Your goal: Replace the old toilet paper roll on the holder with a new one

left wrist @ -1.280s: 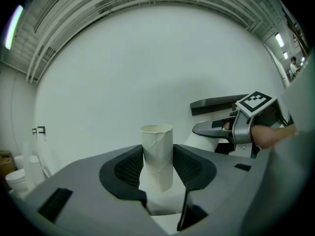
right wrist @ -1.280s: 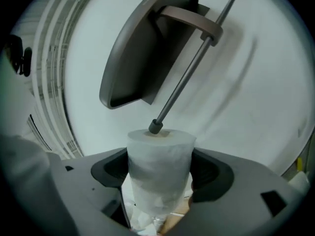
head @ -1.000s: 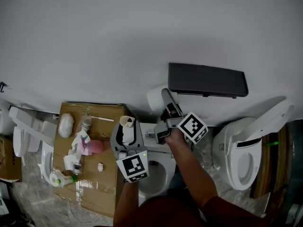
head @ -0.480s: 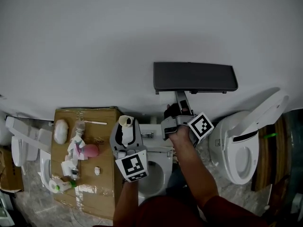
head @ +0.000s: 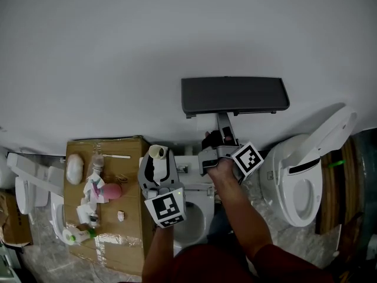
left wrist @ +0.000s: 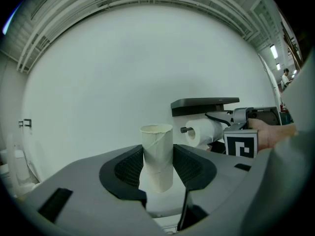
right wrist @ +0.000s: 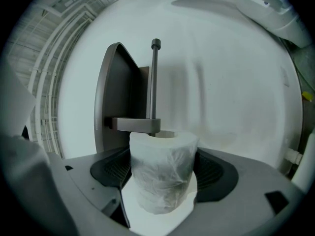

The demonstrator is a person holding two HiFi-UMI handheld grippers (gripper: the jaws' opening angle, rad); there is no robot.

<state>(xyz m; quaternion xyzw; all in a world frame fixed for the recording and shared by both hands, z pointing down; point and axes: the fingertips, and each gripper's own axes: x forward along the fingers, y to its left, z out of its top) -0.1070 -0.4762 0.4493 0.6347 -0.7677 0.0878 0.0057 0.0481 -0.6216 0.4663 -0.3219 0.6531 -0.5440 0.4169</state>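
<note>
Right gripper (head: 217,141) clamps roll (right wrist: 162,181) mid-body (likely soft, light, crushable; grip gently); left gripper (head: 156,159) clamps tube (left wrist: 157,156), probably light, thin-walled.

Head view looks steeply down from above onto left gripper (head: 157,155), right gripper (head: 222,133) and holder (head: 234,95). Left gripper view faces the wall (left wrist: 98,82), level, holder off right, mid-range. Right gripper view sits close to holder, rolled sideways (rod (right wrist: 155,82) reads vertical). All share holder.
</note>
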